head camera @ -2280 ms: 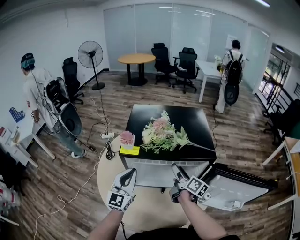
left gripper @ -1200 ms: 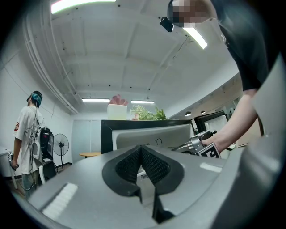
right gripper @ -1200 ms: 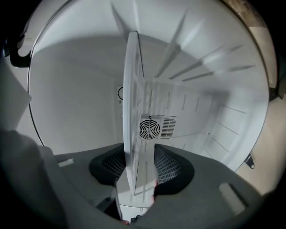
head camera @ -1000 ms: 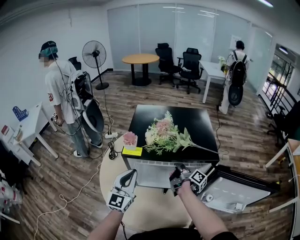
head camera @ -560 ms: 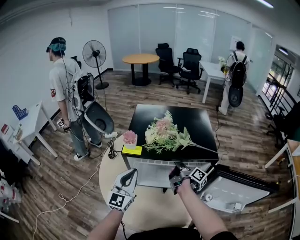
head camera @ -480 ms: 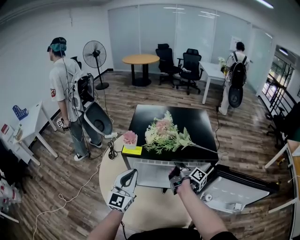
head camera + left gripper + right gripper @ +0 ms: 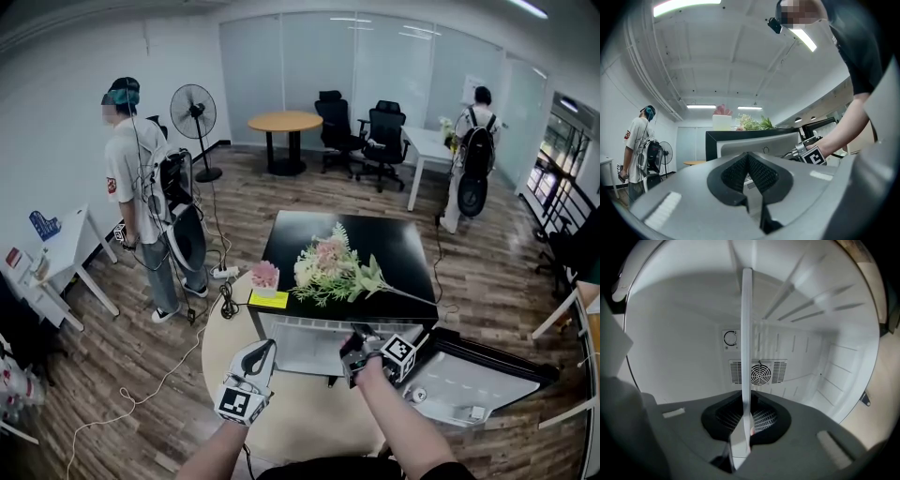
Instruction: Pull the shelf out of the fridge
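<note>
The small black-topped fridge (image 7: 342,234) stands in front of me with its door (image 7: 469,375) swung open to the right. My right gripper (image 7: 355,337) reaches into the white opening. In the right gripper view the thin white shelf (image 7: 746,329) runs edge-on between the pads, and my right gripper (image 7: 746,417), whose jaws have just been closing, is shut on its front edge. My left gripper (image 7: 259,351) hangs lower left of the fridge, apart from it. In the left gripper view my left gripper (image 7: 749,169) is shut on nothing, facing the fridge (image 7: 754,139).
A flower bouquet (image 7: 330,267), a pink potted plant (image 7: 265,276) and a yellow note lie on the fridge top. A round beige table (image 7: 225,342) sits under the fridge. A person (image 7: 136,178) with gear stands at the left near a fan (image 7: 195,112); cables trail on the floor.
My right gripper has moved up to the fridge opening and stayed there. The person at the left has walked closer and turned. My left gripper has hardly moved.
</note>
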### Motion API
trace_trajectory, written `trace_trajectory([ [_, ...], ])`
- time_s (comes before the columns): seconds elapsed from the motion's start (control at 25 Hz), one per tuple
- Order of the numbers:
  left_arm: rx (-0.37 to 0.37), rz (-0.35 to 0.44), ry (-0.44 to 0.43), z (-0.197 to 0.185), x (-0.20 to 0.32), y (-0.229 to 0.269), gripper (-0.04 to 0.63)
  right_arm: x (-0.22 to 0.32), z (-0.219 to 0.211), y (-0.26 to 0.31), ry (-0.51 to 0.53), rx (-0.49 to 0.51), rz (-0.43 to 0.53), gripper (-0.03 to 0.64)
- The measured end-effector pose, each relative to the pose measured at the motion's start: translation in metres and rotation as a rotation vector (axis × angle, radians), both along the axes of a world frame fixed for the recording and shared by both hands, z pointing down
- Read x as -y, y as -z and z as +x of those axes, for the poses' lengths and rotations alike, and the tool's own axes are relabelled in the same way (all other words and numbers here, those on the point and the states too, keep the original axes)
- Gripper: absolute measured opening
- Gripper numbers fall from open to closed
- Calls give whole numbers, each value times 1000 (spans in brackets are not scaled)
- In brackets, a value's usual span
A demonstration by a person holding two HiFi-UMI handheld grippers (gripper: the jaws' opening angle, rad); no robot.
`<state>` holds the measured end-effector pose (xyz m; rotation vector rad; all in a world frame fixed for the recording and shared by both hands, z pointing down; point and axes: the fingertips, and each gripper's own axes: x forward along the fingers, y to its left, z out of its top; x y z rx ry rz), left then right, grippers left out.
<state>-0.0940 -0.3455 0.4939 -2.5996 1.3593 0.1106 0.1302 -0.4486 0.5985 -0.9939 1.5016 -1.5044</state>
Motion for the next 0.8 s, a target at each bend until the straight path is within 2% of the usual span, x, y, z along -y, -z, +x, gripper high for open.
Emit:
trace_trajectory([
  [0.8, -4, 8, 9, -4, 1, 5, 0, -9, 1, 1, -22, -22, -37, 35],
])
